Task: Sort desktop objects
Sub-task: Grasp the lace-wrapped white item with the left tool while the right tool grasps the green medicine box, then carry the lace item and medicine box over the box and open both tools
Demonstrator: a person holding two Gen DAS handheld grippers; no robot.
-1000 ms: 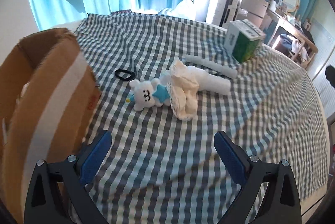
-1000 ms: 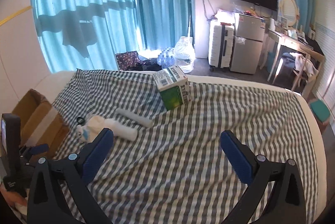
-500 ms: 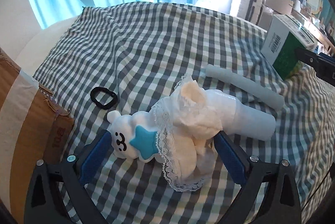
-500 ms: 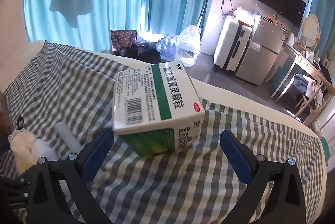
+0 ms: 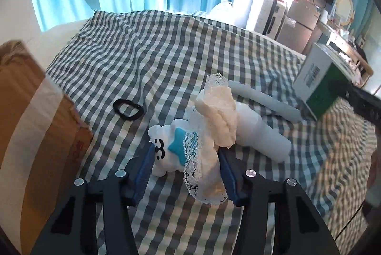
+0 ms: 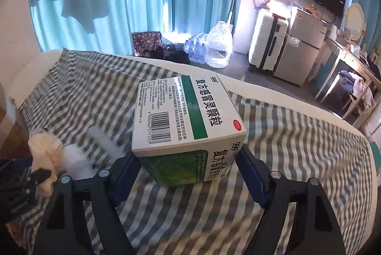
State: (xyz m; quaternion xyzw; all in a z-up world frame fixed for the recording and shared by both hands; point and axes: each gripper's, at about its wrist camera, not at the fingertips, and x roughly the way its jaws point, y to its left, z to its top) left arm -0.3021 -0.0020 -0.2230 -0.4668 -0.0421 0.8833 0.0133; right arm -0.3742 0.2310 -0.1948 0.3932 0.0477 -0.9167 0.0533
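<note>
My left gripper is shut on a white plush bear with a blue star and a lace dress, on the checked cloth. A white bottle and a grey tube lie just behind the bear. My right gripper is shut on a white and green medicine box, whose lower front sits between the blue pads. The box also shows at the right of the left wrist view. A black hair tie lies left of the bear.
An open cardboard box stands at the left edge of the checked cloth. Beyond the bed are blue curtains, a white suitcase, a small fridge, water bottles on the floor and a desk at the right.
Both grippers have closed in: the left jaws went from wide open around the bear to gripping it, and the right jaws closed on the medicine box.
</note>
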